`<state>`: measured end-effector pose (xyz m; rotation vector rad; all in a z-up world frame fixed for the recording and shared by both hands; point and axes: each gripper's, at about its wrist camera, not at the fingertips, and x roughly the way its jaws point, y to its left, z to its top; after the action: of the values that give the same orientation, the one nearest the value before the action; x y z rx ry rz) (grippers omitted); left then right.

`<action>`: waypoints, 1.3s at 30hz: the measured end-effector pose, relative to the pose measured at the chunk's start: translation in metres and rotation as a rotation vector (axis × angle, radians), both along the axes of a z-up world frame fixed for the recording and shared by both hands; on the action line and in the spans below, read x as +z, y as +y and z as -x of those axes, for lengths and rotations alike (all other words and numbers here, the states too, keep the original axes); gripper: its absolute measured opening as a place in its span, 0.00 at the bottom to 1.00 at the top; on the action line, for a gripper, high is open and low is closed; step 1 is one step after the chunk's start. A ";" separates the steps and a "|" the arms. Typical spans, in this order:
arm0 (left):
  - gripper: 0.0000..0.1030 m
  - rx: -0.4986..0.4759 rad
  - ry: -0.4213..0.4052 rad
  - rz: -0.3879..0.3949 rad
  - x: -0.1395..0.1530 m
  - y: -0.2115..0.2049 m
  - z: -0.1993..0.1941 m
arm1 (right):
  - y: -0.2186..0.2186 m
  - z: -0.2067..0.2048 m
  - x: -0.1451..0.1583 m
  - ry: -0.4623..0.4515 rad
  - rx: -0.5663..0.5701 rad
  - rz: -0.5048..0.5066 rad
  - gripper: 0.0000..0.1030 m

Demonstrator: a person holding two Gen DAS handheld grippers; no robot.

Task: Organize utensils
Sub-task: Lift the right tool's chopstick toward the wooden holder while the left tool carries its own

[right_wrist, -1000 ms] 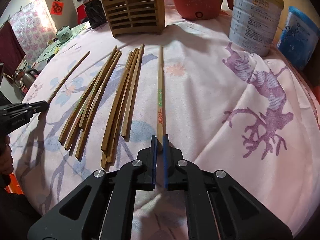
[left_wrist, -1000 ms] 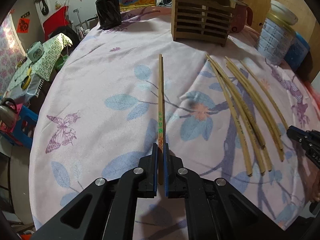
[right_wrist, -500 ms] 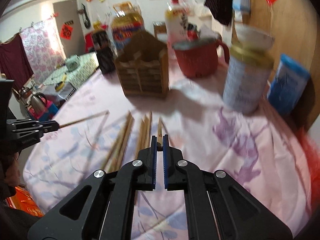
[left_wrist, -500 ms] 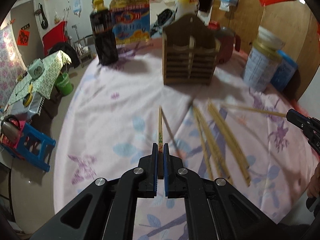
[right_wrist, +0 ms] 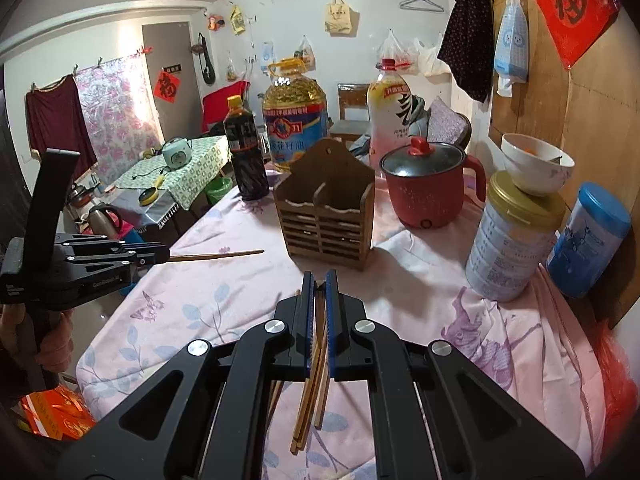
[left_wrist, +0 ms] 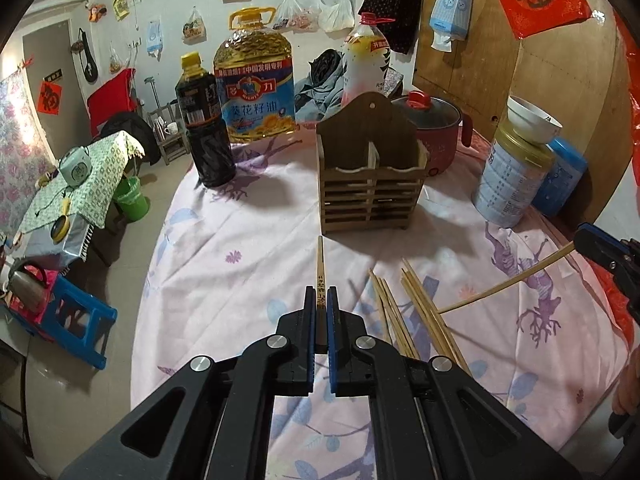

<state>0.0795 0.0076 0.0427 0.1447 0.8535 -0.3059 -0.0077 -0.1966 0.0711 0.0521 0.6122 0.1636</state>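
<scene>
We see each black two-finger gripper with blue ribbed pads pinching one slim bamboo chopstick, both lifted above the round table's pink cotton cloth (left_wrist: 248, 292) printed with blue leaves and purple antlers. The left gripper (left_wrist: 321, 300) clamps the left chopstick (left_wrist: 320, 264), its long axis running straight ahead toward the slatted brown wooden utensil holder (left_wrist: 372, 196), dark printed characters near the pads unreadable. The right gripper (right_wrist: 319, 292) is clamped on the right chopstick (left_wrist: 504, 284), which slants down across the table toward the loose pale bamboo chopsticks (left_wrist: 416, 312) lying on the cloth. Behind stands a clear plastic oil jug (left_wrist: 256, 88) labelled "MIGHTY" and "葵花籽油".
</scene>
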 end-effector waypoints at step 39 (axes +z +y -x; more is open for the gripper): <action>0.05 -0.038 -0.201 0.183 0.145 -0.068 -0.172 | -0.032 -0.165 0.060 -0.114 0.017 -0.068 0.06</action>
<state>0.2515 -0.0604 0.1881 0.0198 0.6212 -0.3965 0.1572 -0.2286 0.1315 0.1027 0.4930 0.2022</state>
